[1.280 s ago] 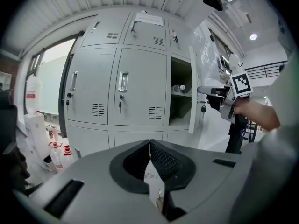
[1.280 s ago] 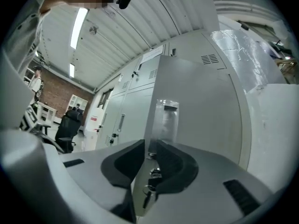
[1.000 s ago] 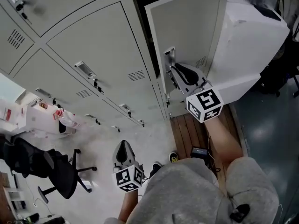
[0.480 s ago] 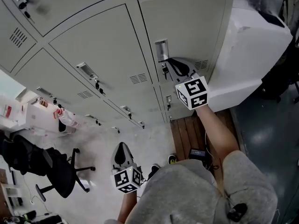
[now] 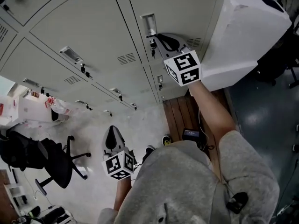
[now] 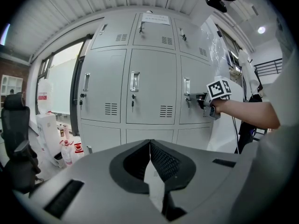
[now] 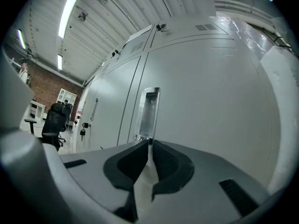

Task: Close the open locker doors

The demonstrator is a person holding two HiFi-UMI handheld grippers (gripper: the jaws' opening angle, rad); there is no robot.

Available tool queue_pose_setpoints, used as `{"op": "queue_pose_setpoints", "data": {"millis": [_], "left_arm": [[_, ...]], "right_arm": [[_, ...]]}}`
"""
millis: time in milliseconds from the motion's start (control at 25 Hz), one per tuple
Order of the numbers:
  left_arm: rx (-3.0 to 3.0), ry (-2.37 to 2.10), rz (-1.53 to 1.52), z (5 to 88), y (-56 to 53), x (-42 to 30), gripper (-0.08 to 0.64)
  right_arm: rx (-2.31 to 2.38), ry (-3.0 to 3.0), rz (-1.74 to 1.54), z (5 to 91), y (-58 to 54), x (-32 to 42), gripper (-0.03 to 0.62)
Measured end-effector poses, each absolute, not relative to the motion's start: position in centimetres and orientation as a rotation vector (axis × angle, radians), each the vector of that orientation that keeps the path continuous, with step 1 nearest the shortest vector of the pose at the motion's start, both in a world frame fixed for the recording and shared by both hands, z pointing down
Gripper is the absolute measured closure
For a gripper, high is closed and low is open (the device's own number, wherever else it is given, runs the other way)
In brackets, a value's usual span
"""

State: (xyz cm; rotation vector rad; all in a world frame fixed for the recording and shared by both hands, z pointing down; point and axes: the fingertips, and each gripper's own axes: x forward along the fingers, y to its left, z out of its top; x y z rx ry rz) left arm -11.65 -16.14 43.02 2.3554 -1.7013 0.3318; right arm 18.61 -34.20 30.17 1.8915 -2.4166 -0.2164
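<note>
Legend: you are holding the right gripper (image 5: pixel 161 38) at the front of the locker door (image 5: pixel 187 6) in the right-hand column, with its tips lying just below the recessed handle (image 7: pixel 148 112). Its jaws are lying pressed together into a thin slit, with nothing between them. The door is sitting level with its neighbours in both the head view and the left gripper view, so the closing step appears to be at its end. Whether the tips are actually touching the metal, and whether the latch is caught, is not clear from these views. You are carrying the left gripper (image 5: pixel 111 135) low and well apart from the bank of lockers (image 6: pixel 152 45), pointing it at the whole front, its jaws likewise together and empty. No door in that bank is showing a gap. The next move is likely calling for a short, square push beside the handle to seat the door. After that comes a straight withdrawal that avoids snagging the key (image 5: pixel 153 45) hanging beneath the handle, and a scan of the rows for any door ajar.
</note>
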Motion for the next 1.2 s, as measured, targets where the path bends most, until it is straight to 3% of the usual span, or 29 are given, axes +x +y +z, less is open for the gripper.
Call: {"op": "queue_pose_setpoints", "data": {"millis": [480, 840, 1200], "left_arm": [[2.451, -1.564, 0.354, 43.4, -16.3, -9.3, 0.549], [2.608, -1.346, 0.369, 43.1, -15.3, -2.0, 0.549], [2.663, -1.264, 0.375, 42.5, -14.0, 0.6, 0.549]], "right_arm": [[1.756, -2.406, -0.232, 30.3, -21.0, 19.6, 0.541], [2.079, -2.268, -0.047, 31.9, -10.2, 25.3, 0.54], [2.135, -2.197, 0.022, 33.8, -7.3, 26.0, 0.541]]}}
